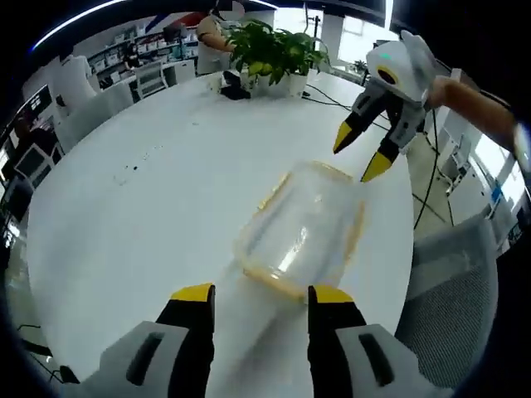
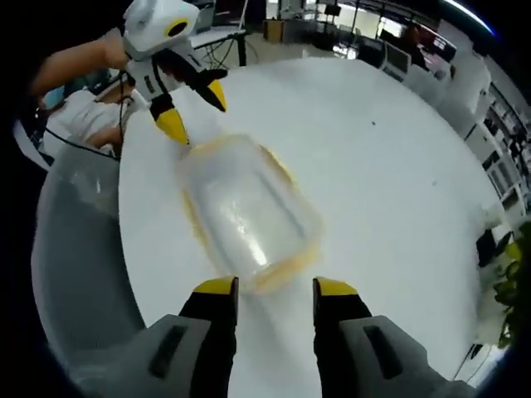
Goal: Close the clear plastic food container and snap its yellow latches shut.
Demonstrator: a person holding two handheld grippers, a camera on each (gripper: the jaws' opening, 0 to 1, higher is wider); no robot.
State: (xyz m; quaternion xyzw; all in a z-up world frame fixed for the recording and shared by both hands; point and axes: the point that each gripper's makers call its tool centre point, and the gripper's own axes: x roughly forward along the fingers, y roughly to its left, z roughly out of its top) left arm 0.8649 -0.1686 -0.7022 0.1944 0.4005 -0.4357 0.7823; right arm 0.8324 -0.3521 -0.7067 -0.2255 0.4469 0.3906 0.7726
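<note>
A clear plastic food container (image 1: 303,228) with yellow edges lies on the white round table (image 1: 149,191), lid on top. In the left gripper view my left gripper (image 1: 261,296) stands open just short of its near end, and my right gripper (image 1: 358,157) hovers open above its far end. In the right gripper view the container (image 2: 245,211) lies ahead of my open right gripper (image 2: 274,288). The left gripper (image 2: 192,109) sits open at the container's far end. Whether the latches are snapped down, I cannot tell.
Potted green plants (image 1: 274,51) and cables stand at the table's far side. Grey chairs (image 1: 452,290) ring the table edge. A person's arm (image 1: 485,112) holds the right gripper. Desks and shelves fill the office behind.
</note>
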